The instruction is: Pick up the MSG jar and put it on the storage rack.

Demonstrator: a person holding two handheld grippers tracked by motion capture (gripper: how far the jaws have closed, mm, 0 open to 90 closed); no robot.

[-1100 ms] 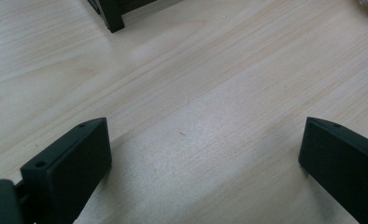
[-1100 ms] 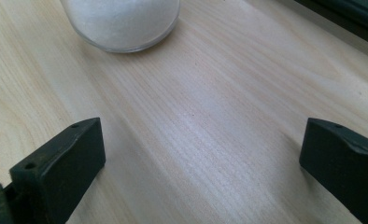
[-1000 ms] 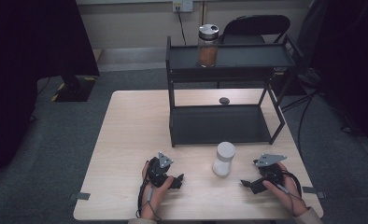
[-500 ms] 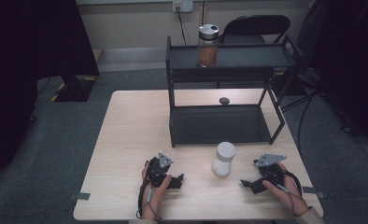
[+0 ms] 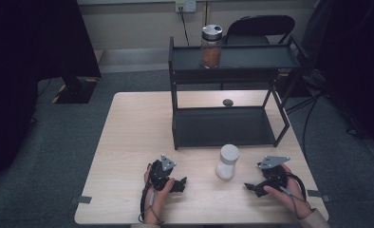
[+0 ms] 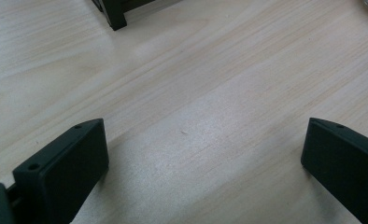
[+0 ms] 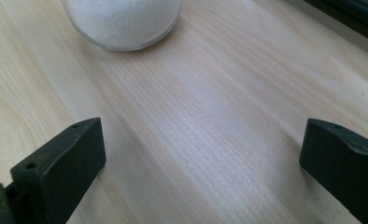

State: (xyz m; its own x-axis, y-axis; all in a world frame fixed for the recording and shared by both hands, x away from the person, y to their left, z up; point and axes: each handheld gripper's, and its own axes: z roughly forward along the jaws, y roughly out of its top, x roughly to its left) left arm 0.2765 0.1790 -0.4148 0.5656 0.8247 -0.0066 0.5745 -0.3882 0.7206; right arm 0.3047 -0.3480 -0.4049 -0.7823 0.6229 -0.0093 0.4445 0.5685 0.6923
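Observation:
A white jar point(image 5: 227, 161) with a white lid stands on the table in front of the black shelf rack point(image 5: 225, 126); its base, full of white grains, appears at the top of the right gripper view point(image 7: 122, 21). My left gripper point(image 5: 180, 184) rests on the table to the jar's left, open, with bare wood between its jaws point(image 6: 205, 154). My right gripper point(image 5: 249, 188) rests to the jar's right, open and holding nothing point(image 7: 203, 154). A glass jar point(image 5: 211, 46) with brown contents and a silver lid stands on the rack's top shelf.
A small dark round object point(image 5: 228, 102) lies on the table behind the rack's lower shelf. A black chair point(image 5: 261, 26) stands behind the rack. One rack foot point(image 6: 113, 16) shows at the top of the left gripper view. The wooden table point(image 5: 133, 137) has bare room at left.

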